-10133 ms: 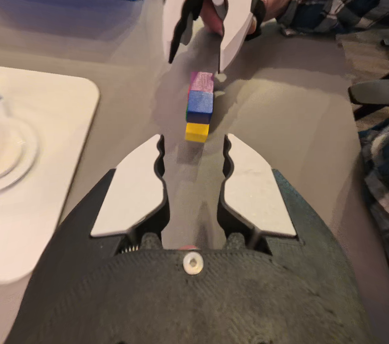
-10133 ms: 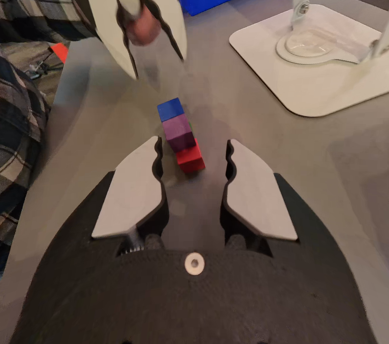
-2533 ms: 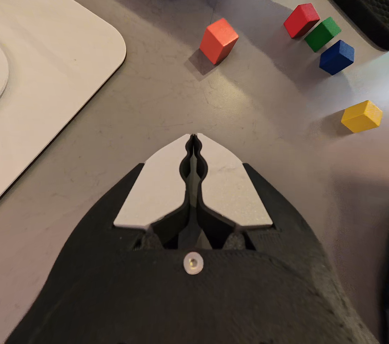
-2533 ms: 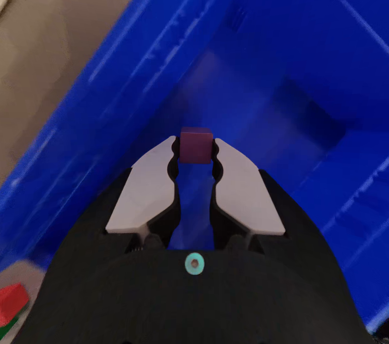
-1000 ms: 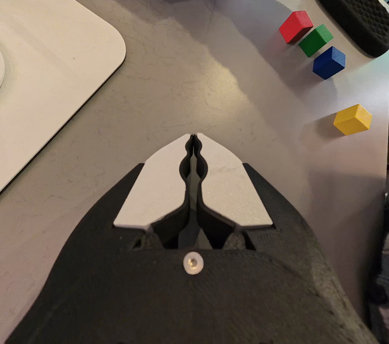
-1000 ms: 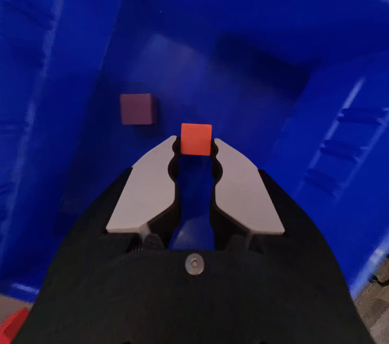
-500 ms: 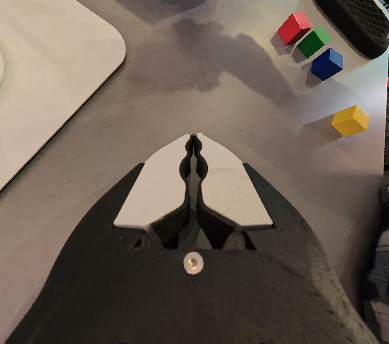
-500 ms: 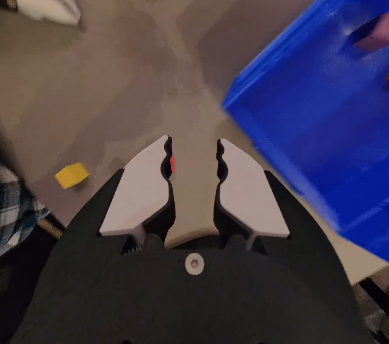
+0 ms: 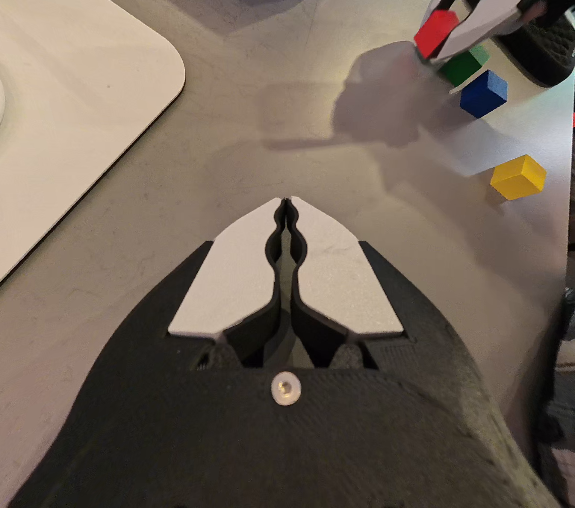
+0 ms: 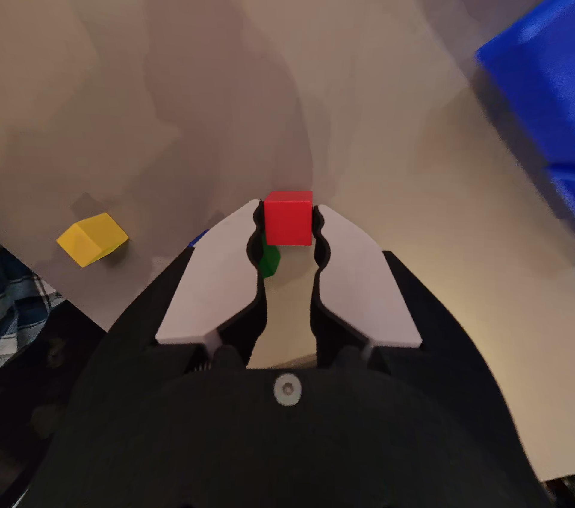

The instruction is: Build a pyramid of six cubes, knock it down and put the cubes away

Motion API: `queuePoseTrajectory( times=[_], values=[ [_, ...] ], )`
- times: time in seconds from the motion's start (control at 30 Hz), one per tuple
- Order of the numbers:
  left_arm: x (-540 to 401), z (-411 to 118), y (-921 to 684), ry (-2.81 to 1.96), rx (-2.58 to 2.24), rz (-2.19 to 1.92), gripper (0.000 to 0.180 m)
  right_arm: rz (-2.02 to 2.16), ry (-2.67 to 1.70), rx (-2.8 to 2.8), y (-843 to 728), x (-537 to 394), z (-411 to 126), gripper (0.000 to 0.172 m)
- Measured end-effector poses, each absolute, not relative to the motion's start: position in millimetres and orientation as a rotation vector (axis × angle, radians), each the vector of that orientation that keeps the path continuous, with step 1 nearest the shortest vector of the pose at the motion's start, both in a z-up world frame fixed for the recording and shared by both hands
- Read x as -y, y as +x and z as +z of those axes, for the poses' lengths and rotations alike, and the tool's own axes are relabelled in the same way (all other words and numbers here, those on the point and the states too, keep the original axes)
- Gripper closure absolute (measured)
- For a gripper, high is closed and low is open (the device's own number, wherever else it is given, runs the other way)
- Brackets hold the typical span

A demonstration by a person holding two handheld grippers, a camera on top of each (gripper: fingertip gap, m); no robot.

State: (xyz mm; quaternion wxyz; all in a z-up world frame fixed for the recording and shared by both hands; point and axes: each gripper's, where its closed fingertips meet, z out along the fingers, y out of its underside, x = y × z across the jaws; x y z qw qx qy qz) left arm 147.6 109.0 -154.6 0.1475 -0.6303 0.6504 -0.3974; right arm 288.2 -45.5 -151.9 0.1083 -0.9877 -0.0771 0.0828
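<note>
No pyramid stands on the table (image 9: pixel 217 126) now. The cubes lie apart, so the building and the knocking down look done. What is going on is the last part, putting the cubes away.

The right hand-held gripper (image 10: pixel 287 221) has a red cube (image 10: pixel 287 219) between its two fingers. Both pads press on the sides of the cube, so it is held tight. From the left wrist view the cube seems to sit just above the table or right on it; the picture is a little blurry there, so it is hard to say which.

The left hand-held gripper (image 9: pixel 286 199) is closed all the way and holds nothing. It hangs over a bare part of the table.

Three more cubes wait on the table. A green cube (image 9: pixel 463 65) lies just beside the red one. A blue cube (image 9: pixel 483 93) sits next to the green one. A yellow cube (image 9: pixel 518 182) lies apart from them, closer to the table edge.

A blue bin (image 10: pixel 535 95) stands off to the right of the held cube. It is likely where the cubes go. Its inside does not show, so the other two cubes cannot be seen.

So one cube is in the grip and three are left to pick up.
</note>
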Motion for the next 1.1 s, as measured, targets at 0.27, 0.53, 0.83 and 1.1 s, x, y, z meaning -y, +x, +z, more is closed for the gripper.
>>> queuePoseTrajectory(
  times=[0.27, 0.53, 0.83, 1.1],
  values=[
    [-108.8, -154.5, 147.7, -1.811, -1.872, -1.140, 0.180, 0.002, -2.649, 0.037, 374.8, -27.0, -57.1, 0.142],
    [-109.0, -154.5, 147.6, -1.811, -1.871, -1.139, 0.180, 0.007, -2.754, -0.079, 461.7, -100.7, -119.8, 0.141],
    [-109.0, -154.4, 147.7, -1.811, -1.871, -1.141, 0.180, -0.034, -2.768, -0.100, 475.8, -100.5, -129.0, 0.130],
    [-109.3, -154.3, 147.7, -1.813, -1.870, -1.146, 0.180, 0.114, -2.765, 0.234, 348.1, 6.0, -77.7, 0.134]
  ],
)
